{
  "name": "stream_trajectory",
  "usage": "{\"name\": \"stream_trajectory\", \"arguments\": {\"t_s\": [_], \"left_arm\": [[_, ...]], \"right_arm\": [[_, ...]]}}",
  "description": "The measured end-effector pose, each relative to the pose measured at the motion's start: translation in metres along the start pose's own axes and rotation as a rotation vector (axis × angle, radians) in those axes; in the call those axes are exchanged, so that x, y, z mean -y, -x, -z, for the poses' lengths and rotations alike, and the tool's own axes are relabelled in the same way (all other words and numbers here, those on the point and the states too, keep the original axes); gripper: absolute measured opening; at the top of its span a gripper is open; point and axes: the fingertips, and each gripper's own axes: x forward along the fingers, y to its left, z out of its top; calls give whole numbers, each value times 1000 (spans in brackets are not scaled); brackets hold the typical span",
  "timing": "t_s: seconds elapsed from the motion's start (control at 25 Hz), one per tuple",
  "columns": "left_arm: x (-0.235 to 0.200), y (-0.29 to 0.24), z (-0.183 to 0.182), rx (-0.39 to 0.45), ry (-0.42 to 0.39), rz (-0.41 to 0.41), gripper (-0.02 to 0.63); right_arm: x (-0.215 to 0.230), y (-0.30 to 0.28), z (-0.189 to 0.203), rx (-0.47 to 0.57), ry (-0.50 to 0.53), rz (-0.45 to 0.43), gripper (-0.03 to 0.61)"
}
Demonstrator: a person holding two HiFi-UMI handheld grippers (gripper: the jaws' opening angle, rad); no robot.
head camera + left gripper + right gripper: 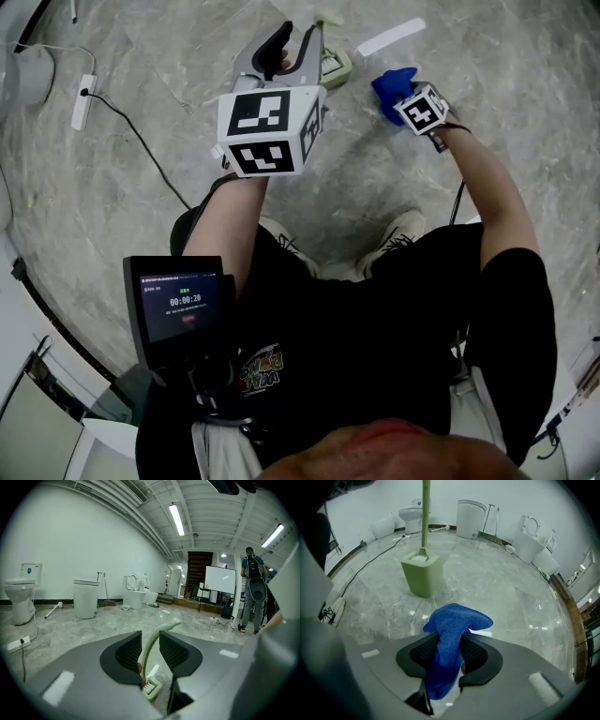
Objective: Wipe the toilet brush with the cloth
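Gripping the toilet brush [425, 508] by its handle in the left claw [150, 637], closed narrowly round it, bristles down in the green holder [423, 576] on the floor, seemingly for steadiness. Pinching the blue cloth [454, 620] tight in the right claw [451, 639], apart from the brush, bunched end forward for wiping.

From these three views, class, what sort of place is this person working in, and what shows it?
Likely a big indoor hall staged for cleaning practice, not a real bathroom: several toilets stand loose along one wall, with a whiteboard and strip lights overhead.
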Motion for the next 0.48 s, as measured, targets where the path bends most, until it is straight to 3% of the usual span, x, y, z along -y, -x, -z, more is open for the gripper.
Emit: {"name": "stream_trajectory", "arguments": {"t_s": [0.16, 0.32, 0.44, 0.48], "left_arm": [[-3, 0, 1, 1, 2, -10, 118], [-6, 1, 0, 4, 16, -18, 118], [-4, 1, -2, 11, 17, -9, 118], [-3, 2, -2, 13, 15, -6, 118]], "right_arm": [[17, 24, -24, 113, -64, 34, 172], [29, 51, -49, 229, -109, -11, 223], [36, 81, -60, 300, -144, -23, 214], [38, 97, -69, 348, -159, -12, 176]]}}
